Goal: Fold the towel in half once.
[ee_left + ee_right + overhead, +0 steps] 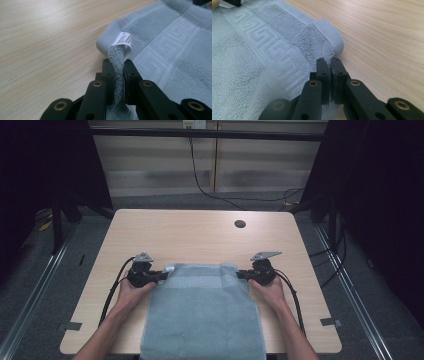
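Towel [202, 312] corners pinched: left gripper [117, 75] (by label), right gripper [329, 72] seemingly thinner hem.

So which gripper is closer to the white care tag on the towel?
Left. The left gripper pinches the towel corner right beside the white tag; the right gripper grips the opposite far corner.

I can read nothing here: the only lettering I find is tiny blurred print on the white care label [122, 40] sewn at the towel's [175, 50] far left corner, too small to make out.
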A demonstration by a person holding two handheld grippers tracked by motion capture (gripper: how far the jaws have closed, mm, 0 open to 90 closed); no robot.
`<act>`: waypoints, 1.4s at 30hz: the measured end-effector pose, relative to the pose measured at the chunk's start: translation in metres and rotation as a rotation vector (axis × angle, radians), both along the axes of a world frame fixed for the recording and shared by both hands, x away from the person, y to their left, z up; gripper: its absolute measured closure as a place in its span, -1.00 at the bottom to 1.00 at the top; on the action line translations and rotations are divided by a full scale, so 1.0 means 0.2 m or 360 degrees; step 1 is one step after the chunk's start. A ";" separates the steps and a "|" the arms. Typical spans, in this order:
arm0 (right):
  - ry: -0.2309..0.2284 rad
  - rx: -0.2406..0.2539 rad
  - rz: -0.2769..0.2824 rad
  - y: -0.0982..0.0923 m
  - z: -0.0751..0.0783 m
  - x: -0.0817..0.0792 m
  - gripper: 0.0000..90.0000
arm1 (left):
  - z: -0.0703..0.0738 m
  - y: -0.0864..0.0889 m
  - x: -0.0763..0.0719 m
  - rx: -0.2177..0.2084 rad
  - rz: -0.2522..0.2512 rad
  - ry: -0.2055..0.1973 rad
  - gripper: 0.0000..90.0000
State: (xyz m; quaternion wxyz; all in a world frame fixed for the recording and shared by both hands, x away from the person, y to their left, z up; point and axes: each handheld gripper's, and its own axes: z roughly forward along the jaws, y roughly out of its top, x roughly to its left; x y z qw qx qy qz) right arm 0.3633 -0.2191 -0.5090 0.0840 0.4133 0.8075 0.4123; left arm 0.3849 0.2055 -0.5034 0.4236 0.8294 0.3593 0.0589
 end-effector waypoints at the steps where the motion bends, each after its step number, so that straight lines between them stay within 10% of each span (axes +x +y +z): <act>1: 0.0005 0.0002 -0.0003 0.00 0.00 0.00 0.93 | 0.02 0.01 0.00 -0.0028 0.0001 -0.0003 0.83; 15: -0.0125 0.0172 -0.0045 -0.06 0.25 0.02 0.93 | 0.18 0.07 -0.03 -0.0230 0.0018 -0.0099 0.84; 26: -0.0276 0.0234 -0.0062 -0.10 0.53 0.07 0.93 | 0.45 0.07 0.08 -0.0342 0.0093 -0.0248 0.84; 42: -0.0445 0.0212 -0.0121 -0.15 0.88 0.19 0.93 | 0.78 0.01 0.23 -0.0355 0.0090 -0.0388 0.84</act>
